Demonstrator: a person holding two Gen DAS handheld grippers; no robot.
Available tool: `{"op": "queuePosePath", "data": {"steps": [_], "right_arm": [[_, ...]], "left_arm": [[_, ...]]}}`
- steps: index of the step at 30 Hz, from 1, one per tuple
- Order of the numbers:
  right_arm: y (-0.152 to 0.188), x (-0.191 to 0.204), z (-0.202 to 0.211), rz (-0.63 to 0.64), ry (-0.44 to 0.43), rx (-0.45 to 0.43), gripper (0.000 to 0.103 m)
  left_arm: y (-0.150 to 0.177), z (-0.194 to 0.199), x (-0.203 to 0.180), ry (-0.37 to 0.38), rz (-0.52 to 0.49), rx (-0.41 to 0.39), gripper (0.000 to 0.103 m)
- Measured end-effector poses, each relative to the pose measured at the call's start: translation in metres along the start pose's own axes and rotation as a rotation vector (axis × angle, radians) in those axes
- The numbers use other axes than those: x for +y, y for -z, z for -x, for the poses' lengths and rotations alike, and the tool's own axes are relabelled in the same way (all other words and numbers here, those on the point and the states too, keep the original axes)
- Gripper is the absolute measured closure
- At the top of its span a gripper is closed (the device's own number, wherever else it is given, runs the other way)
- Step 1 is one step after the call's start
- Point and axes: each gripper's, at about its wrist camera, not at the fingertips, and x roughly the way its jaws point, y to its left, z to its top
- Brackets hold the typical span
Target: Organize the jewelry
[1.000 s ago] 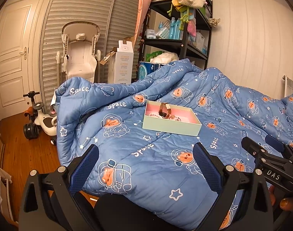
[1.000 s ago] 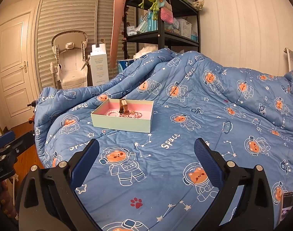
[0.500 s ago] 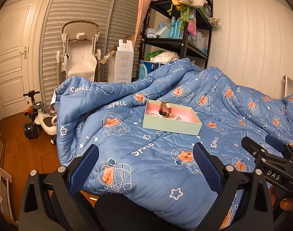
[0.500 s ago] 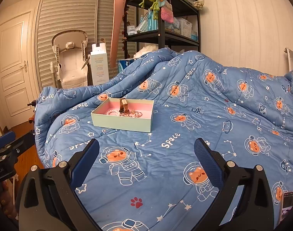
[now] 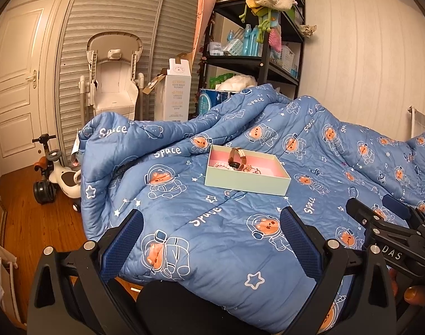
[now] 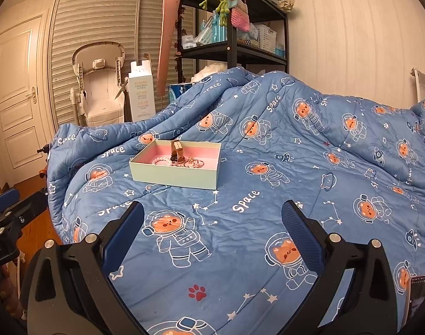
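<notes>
Wristwatch [image 6: 176, 152]: stood on edge in mint box [image 6: 173, 174], ahead and left of right claw [image 6: 212, 233]. Judged light, strap pliable; best taken across the strap. Pearl bracelet [image 6: 159, 161] and rings [image 6: 195, 163] lie alongside: small, slippery. Both claws, left claw [image 5: 211, 237] included, are held wide open, empty, above the space quilt [image 6: 268, 195].

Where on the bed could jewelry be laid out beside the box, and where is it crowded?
The flat quilt between the mint box and the open right gripper lies bare, as does the stretch right of the box. Inside the box it is crowded: watch, pearl bracelet and rings bunch together. Behind it the quilt is rumpled.
</notes>
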Motion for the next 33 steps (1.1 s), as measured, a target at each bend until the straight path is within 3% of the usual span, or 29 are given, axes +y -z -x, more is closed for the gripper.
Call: {"op": "queuePosePath", "data": {"steps": [33], "right_arm": [[0.0028, 0.0056, -0.0026, 0.024, -0.018, 0.005, 0.006]], "left_arm": [[-0.0001, -0.0028, 0.0, -0.039, 0.004, 0.047, 0.007]]}}
